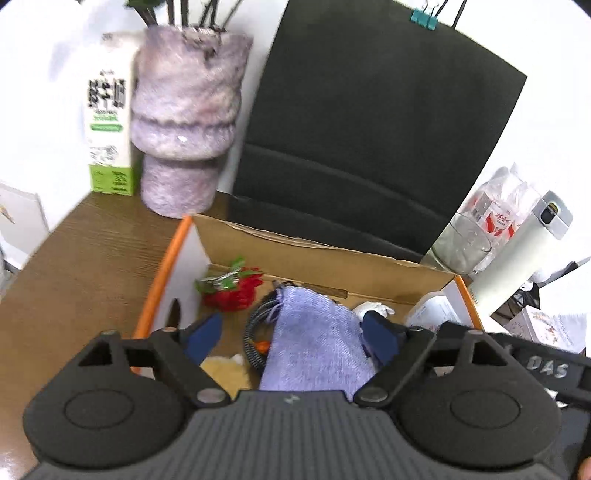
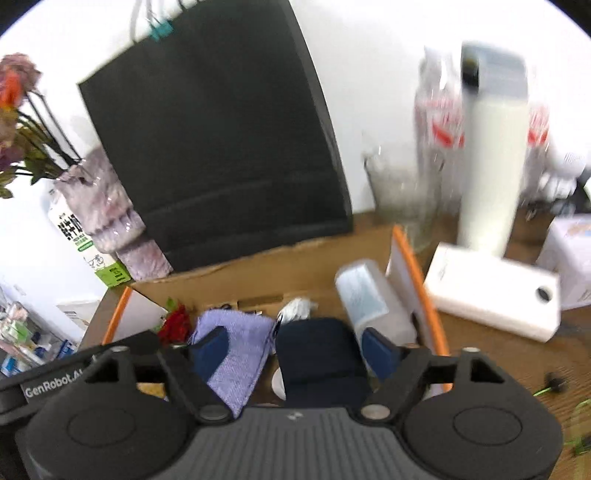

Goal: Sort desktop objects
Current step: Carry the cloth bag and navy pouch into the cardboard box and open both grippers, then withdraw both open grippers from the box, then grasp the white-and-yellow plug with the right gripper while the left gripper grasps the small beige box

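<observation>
Cardboard box [image 1: 325,264] with orange edges sits on the brown wood counter [image 1: 85,266], already holding a lilac pouch [image 1: 317,339], red strawberry charm [image 1: 234,295], coiled cable [image 1: 255,332], a white bottle [image 2: 373,299] lying at the right end, something white at the back and something pale yellow near the front.

Behind the box: black paper bag [image 1: 373,122] with a teal clip [image 1: 423,16], purple vase [image 1: 184,118] with dark stems, green-white carton [image 1: 109,122] left of the vase. Right of the box: clear glass [image 1: 461,240], white tumbler [image 2: 491,162], plastic-wrapped red-white packs, flat white box [image 2: 495,299] on the counter. White wall behind.

Left gripper [image 1: 295,336] hangs over the box, jaws spread wide, the pouch lying below and between them, pads not pressing it.

Right gripper [image 2: 295,349] also over the box, jaws apart; a dark navy item [image 2: 321,362] sits between them, nearer the right pad, with no clear pinch. The pouch lies under its left finger. Both views are motion-blurred.
</observation>
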A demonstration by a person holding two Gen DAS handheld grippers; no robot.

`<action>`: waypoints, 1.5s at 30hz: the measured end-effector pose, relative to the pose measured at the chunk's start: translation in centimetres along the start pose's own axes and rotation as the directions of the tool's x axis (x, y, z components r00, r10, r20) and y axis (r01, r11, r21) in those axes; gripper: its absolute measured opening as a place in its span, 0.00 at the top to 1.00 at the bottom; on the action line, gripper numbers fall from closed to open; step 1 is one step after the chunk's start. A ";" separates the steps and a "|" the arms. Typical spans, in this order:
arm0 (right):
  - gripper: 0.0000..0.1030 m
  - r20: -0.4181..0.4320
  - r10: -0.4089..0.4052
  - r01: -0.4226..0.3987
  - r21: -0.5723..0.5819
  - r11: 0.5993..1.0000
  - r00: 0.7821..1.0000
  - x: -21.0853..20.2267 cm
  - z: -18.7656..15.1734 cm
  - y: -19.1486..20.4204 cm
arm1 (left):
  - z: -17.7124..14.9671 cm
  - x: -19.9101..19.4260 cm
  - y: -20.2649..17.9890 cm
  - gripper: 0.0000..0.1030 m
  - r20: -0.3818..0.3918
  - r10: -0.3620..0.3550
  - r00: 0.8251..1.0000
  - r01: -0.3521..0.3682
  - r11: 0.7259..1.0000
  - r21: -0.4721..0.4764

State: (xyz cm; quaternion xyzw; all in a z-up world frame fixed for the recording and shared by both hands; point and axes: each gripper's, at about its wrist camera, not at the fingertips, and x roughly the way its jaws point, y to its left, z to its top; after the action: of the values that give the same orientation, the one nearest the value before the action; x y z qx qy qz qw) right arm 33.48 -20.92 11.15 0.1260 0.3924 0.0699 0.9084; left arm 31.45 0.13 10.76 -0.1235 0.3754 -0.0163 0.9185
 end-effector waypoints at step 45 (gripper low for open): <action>0.12 0.134 -0.034 0.069 -0.272 0.960 0.990 -19.9 -33.8 0.5 | -32.4 -19.9 4.0 0.00 0.138 -0.001 0.990 -0.034 0.967 0.254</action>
State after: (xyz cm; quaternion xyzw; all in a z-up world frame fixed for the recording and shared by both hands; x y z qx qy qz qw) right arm -4.80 -19.11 2.82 -0.0077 0.3231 0.0920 0.9418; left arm -5.49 -0.47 1.16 -0.0020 0.3071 -0.0484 0.9504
